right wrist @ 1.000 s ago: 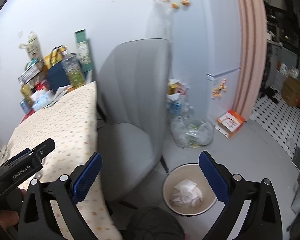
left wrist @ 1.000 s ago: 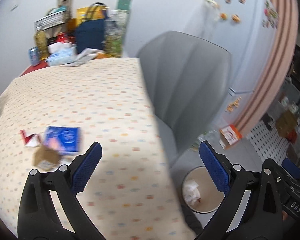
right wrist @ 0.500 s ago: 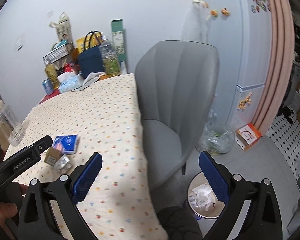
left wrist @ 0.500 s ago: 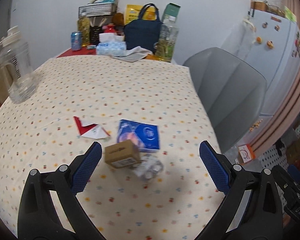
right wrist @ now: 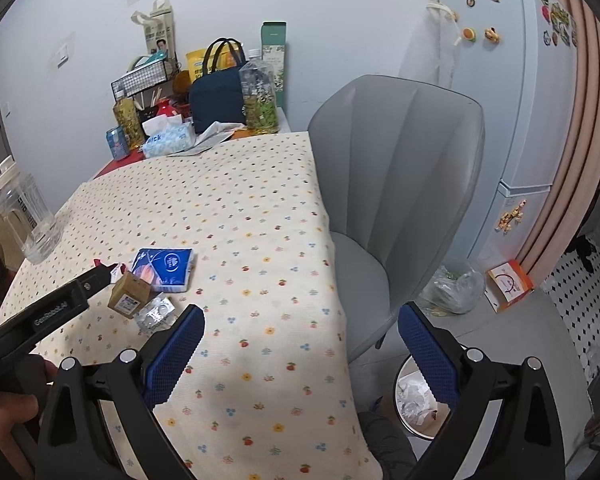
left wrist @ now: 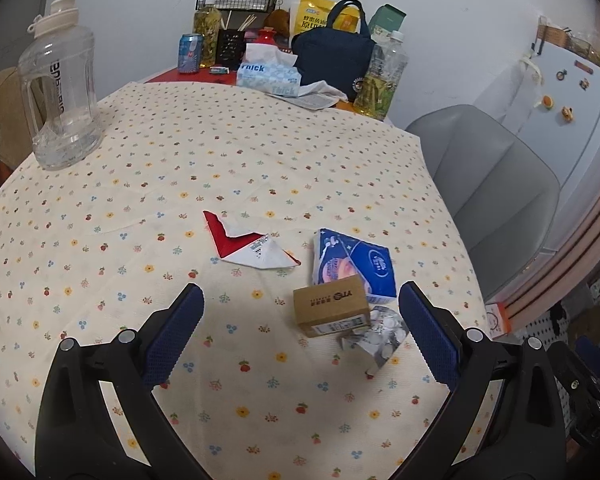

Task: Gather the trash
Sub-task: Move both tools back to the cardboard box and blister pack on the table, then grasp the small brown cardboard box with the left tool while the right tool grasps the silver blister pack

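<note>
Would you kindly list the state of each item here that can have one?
Left gripper: jaws open, holding nothing.
Right gripper: jaws open, holding nothing.
Red wrapper: torn, flat on the table.
Brown box: closed, leaning on the blue tissue pack.
Water jug: capped, nearly empty.
Bin: open, paper inside.

A flowered tablecloth (left wrist: 228, 160) covered the table. A clear water jug (left wrist: 62, 92) stood at its left edge. At the far end sat a tissue box (left wrist: 269, 76), a soda can (left wrist: 190, 53), a navy bag (left wrist: 334, 62) and 2 bottles. A grey chair (right wrist: 396, 184) stood beside the fridge (right wrist: 512, 120).
</note>
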### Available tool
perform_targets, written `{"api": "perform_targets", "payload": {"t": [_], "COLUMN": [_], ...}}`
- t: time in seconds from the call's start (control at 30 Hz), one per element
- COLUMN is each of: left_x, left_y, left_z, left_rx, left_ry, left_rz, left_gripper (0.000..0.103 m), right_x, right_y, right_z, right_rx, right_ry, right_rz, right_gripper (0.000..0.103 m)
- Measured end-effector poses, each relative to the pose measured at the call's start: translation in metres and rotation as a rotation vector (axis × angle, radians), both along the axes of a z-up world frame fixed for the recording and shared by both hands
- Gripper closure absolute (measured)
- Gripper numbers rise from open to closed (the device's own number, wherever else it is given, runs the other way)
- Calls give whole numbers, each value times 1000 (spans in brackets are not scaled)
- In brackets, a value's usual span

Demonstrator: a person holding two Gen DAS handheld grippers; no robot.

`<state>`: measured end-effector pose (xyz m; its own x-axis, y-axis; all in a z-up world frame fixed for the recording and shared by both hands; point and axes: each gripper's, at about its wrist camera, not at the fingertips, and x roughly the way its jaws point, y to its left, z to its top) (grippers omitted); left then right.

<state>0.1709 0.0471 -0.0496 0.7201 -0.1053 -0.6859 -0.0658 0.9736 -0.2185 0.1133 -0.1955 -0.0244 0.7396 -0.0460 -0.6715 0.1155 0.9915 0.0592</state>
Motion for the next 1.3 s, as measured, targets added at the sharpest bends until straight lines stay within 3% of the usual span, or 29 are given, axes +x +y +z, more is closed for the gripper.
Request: {"api": "perform_targets", "payload": {"t": [0.3,0.4,0.43,0.47,0.93,1.3], "left_x": [19,23,24,26,-6,-18], "left_y": [-18,-21,-21,-21,25,59], "left_z": [-14,-17,-18,-20,3,3], "left_rx": [2,-15,-25,-38,-9,7], "left_ry": [38,58,70,87,-26,-32], "left_rz": [-27,-42,-44,-46,18,85], "left_gripper": [8,33,50,55,56,56], "right_x": [6,6,7,7,17,24], "right_y": [-6,-10,-10,-9,43,81], "right_z": [-8,-10,-10,-11,-21,-41], "right_rx": [10,21,24,27,22,19], "right_ry": [20,20,21,23,30,63], "right_rz": [-3,-1,1,4,135,203], "right_gripper": [8,8,8,8,8,8]}}
